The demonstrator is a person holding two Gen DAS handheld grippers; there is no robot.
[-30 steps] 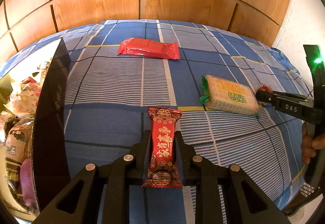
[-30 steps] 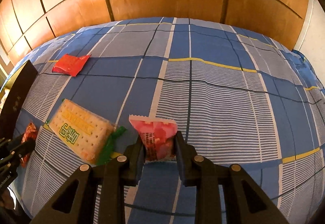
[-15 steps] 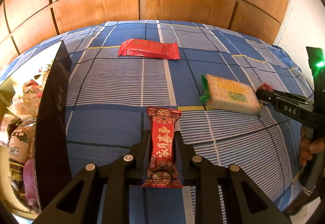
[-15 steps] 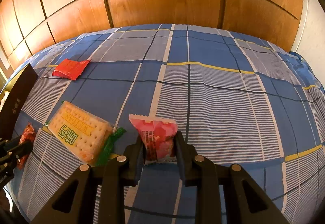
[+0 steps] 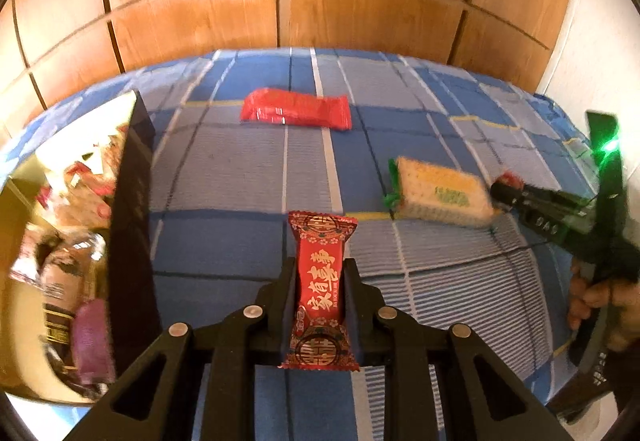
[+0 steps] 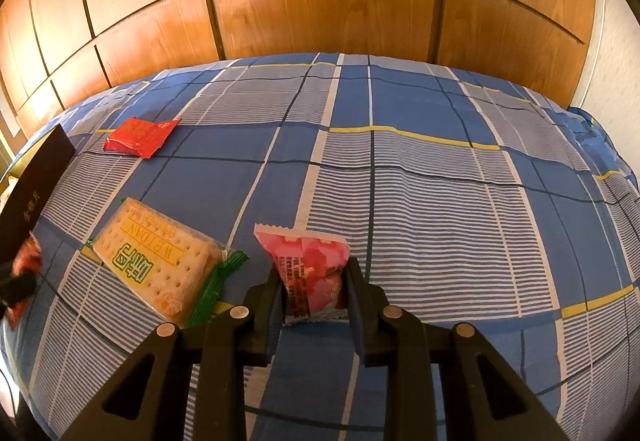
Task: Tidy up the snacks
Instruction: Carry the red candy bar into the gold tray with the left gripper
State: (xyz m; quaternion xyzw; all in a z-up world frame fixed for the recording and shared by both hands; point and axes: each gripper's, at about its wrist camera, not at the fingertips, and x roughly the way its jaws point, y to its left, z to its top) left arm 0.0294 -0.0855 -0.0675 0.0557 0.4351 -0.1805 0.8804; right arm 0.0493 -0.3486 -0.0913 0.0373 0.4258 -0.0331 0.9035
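My left gripper (image 5: 320,273) is shut on a long red candy packet (image 5: 322,289) with gold characters, held above the blue checked bedspread (image 5: 224,249). A pink flowered snack packet (image 6: 310,275) is clamped in my right gripper (image 6: 314,281), which is shut on it. On the bedspread lie a cracker pack (image 5: 442,193) (image 6: 154,265) with green ends and a flat red packet (image 5: 296,113) (image 6: 138,137). To the left stands an open black box (image 5: 130,233) (image 6: 34,189) holding several snacks (image 5: 68,241). The right gripper (image 5: 516,187) also shows at the right of the left wrist view.
A wooden panelled wall (image 6: 320,1) rises behind the bed. A person's hand (image 5: 600,305) grips the right tool's handle at the right edge. The bedspread to the right of the cracker pack bears nothing else.
The wooden wall fills more of both views and the bed sits lower. The box and cracker pack have shifted right in the left view. Both grips are unchanged.
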